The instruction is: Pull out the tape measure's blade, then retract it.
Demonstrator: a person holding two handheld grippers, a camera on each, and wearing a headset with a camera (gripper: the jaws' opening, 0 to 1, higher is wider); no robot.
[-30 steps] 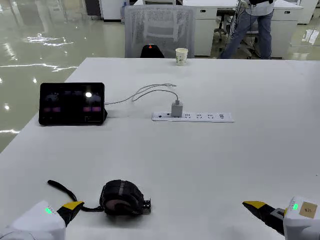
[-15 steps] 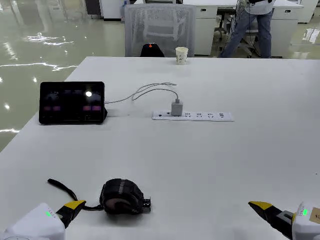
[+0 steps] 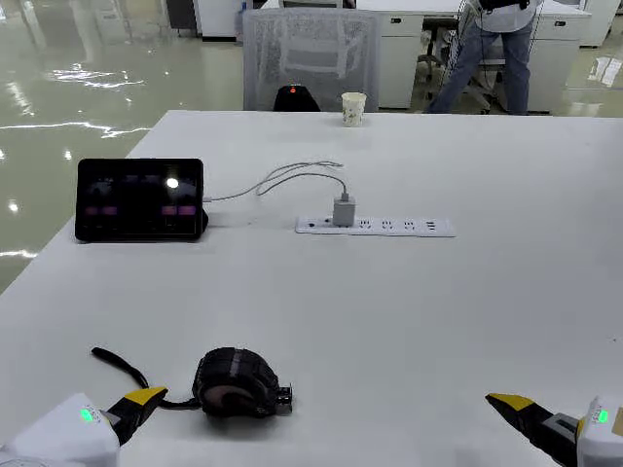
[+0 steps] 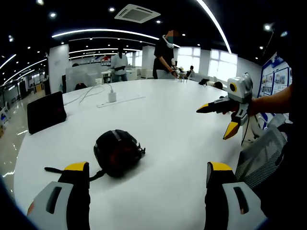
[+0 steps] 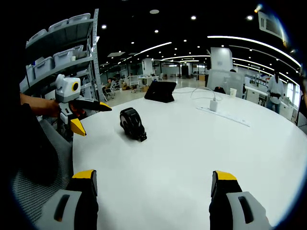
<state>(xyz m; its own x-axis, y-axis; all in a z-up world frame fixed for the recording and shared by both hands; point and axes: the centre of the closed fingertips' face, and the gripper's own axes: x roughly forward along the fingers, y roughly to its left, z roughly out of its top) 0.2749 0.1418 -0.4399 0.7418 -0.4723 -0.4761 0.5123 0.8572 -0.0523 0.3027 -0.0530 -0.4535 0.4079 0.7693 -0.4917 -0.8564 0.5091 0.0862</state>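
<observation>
The one container on the counter (image 3: 438, 311) is a paper cup (image 3: 353, 108), upright at the far edge; its contents cannot be seen. In the right gripper view, storage bins (image 5: 62, 55) sit on a shelf unit beyond the counter, and their contents cannot be seen either. The tape measure (image 3: 237, 383) is a black, rounded case resting on the counter near the front edge, left of centre. Its long axis runs roughly parallel to that front edge. The blade mouth with its small end tab (image 3: 284, 396) points toward the right side. A black wrist strap (image 3: 122, 368) trails from the opposite end toward the left. The left gripper (image 4: 147, 166) has its jaws spread wide and holds nothing; the tape measure lies just ahead of them, nearer the left jaw. The right gripper (image 5: 153, 174) also has its jaws wide apart and empty, well apart from the tape measure. Farther back lie a dark tablet (image 3: 140, 200) and a white power strip (image 3: 375, 227) with a charger (image 3: 344, 210) plugged in.
</observation>
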